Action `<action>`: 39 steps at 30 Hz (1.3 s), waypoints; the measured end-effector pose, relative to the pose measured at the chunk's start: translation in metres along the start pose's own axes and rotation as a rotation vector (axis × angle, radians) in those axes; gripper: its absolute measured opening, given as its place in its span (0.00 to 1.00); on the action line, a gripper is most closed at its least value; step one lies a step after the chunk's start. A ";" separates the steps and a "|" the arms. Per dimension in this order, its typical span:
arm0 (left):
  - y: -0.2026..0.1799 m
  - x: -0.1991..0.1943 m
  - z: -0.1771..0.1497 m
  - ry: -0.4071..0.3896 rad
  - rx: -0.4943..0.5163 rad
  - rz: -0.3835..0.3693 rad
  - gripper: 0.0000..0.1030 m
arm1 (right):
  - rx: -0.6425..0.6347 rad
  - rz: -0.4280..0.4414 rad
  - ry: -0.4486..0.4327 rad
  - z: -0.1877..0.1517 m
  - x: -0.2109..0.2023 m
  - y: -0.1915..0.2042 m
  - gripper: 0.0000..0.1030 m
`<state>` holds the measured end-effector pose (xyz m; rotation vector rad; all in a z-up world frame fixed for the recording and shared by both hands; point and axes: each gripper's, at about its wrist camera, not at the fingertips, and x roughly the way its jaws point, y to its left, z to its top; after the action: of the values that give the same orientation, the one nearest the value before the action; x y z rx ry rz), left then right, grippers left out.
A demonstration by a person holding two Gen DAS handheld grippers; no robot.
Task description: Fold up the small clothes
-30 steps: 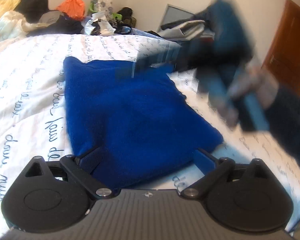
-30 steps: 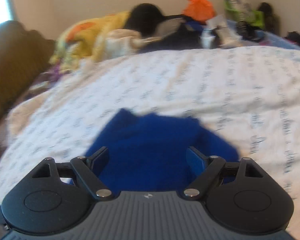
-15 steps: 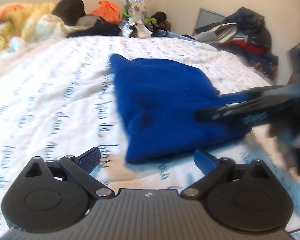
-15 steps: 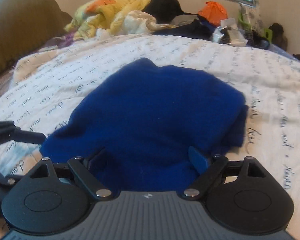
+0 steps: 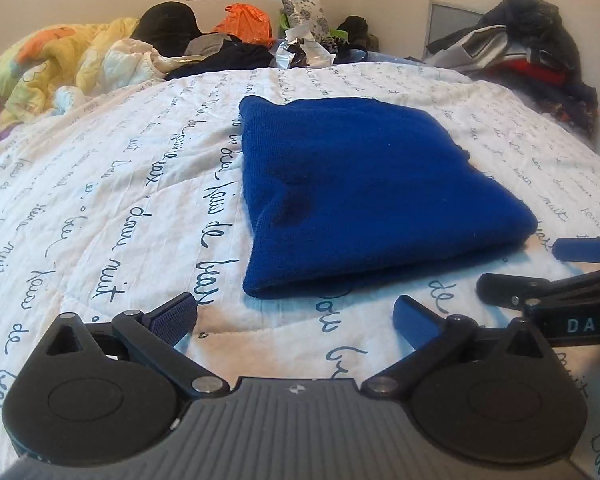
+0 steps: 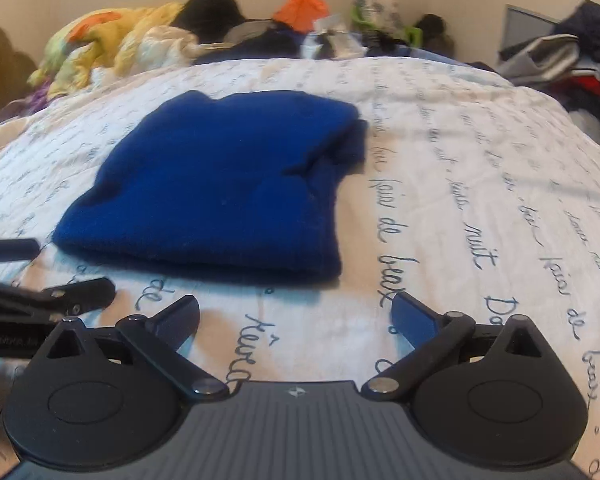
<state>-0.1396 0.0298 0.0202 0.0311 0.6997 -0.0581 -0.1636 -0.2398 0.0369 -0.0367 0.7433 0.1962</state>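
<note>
A blue knit garment (image 5: 364, 192) lies folded into a thick rectangle on the white bedspread with dark script; it also shows in the right wrist view (image 6: 220, 192). My left gripper (image 5: 296, 316) is open and empty, just short of the garment's near edge. My right gripper (image 6: 296, 314) is open and empty, also just short of the near edge. The right gripper's fingers (image 5: 540, 280) show at the right of the left wrist view. The left gripper's fingers (image 6: 44, 296) show at the left of the right wrist view.
A yellow and orange quilt (image 5: 52, 64), a black hat (image 5: 166, 26), an orange bag (image 5: 248, 24) and other loose items lie along the bed's far side. A pile of dark clothes (image 5: 532, 52) stands at the far right. White bedspread (image 5: 100, 184) surrounds the garment.
Both grippers have pulled back off the garment and now sit low over the bedspread in front of it. The garment lies folded and still.
</note>
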 end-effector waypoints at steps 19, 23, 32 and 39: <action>-0.005 -0.005 -0.003 -0.010 -0.035 0.018 1.00 | 0.024 -0.040 -0.033 -0.006 0.001 0.005 1.00; -0.005 -0.005 -0.003 -0.010 -0.035 0.018 1.00 | 0.027 -0.040 -0.035 -0.006 0.001 0.004 1.00; -0.004 -0.005 -0.002 -0.006 -0.056 0.063 1.00 | 0.058 -0.052 -0.024 -0.005 0.000 -0.001 1.00; -0.005 -0.005 -0.002 -0.005 -0.056 0.063 1.00 | 0.042 -0.059 -0.027 -0.006 0.000 -0.002 1.00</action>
<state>-0.1448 0.0254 0.0219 -0.0010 0.6944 0.0222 -0.1671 -0.2422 0.0327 -0.0157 0.7181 0.1249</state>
